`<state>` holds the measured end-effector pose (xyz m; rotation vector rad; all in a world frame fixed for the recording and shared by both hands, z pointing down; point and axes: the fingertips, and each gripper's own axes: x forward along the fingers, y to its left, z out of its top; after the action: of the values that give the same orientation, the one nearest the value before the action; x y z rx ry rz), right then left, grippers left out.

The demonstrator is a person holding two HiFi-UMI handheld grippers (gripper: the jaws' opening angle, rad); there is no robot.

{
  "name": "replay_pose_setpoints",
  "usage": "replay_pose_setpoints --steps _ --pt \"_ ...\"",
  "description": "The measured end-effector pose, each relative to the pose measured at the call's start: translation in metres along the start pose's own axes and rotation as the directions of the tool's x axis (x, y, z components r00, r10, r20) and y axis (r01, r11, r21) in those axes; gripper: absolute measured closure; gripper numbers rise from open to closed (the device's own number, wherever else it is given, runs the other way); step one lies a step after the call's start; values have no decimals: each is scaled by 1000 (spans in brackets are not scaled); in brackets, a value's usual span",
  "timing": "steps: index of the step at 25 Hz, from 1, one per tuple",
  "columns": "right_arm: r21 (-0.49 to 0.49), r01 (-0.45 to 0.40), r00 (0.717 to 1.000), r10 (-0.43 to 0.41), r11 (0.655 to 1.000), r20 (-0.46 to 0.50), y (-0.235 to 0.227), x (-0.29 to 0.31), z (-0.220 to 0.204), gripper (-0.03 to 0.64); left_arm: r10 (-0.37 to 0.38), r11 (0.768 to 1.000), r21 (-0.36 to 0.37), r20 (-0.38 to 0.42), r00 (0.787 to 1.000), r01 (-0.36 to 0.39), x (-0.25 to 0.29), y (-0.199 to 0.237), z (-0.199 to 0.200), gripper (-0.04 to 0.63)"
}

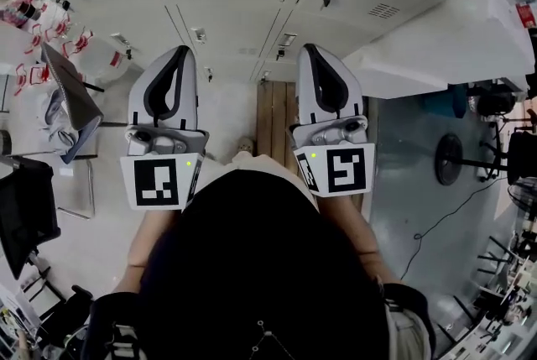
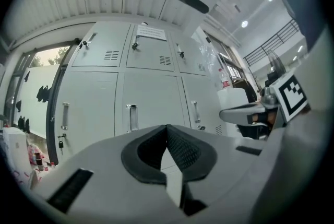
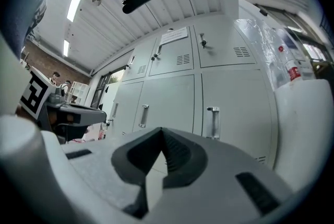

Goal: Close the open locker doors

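Both sets of fingers (image 2: 183, 151) together, empty: left gripper (image 1: 179, 56), right gripper (image 1: 310, 54), well short of lockers (image 1: 252, 10).

Matt painted-metal locker doors (image 2: 151, 93); shiny metal handles (image 2: 132, 117); bare wooden boards (image 1: 275, 111).

Seen from above, the left gripper (image 1: 179, 50) and the right gripper (image 1: 309, 48) are held side by side at centre frame, level with each other and a little apart, both pointing toward the top of the picture. Each has its jaws pressed together tip to tip. The left forearm (image 1: 147, 242) and the right forearm (image 1: 359, 239), both bare, run down from the grippers toward the lower corners.
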<state>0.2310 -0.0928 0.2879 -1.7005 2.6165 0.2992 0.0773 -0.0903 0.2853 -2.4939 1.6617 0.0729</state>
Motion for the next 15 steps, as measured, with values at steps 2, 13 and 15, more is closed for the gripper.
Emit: replay_pose_setpoints --steps 2,13,15 --pt "4 -4 1000 4 1000 -5 19 4 0 616 -1 1000 8 -12 1000 1 -14 12 -1 592" --pt "11 -25 999 25 1000 39 156 11 16 617 21 999 50 -27 999 -19 -112 99 -4 592" --pt "12 -24 998 24 1000 55 175 11 19 617 21 998 54 -15 1000 -21 -124 110 -4 592"
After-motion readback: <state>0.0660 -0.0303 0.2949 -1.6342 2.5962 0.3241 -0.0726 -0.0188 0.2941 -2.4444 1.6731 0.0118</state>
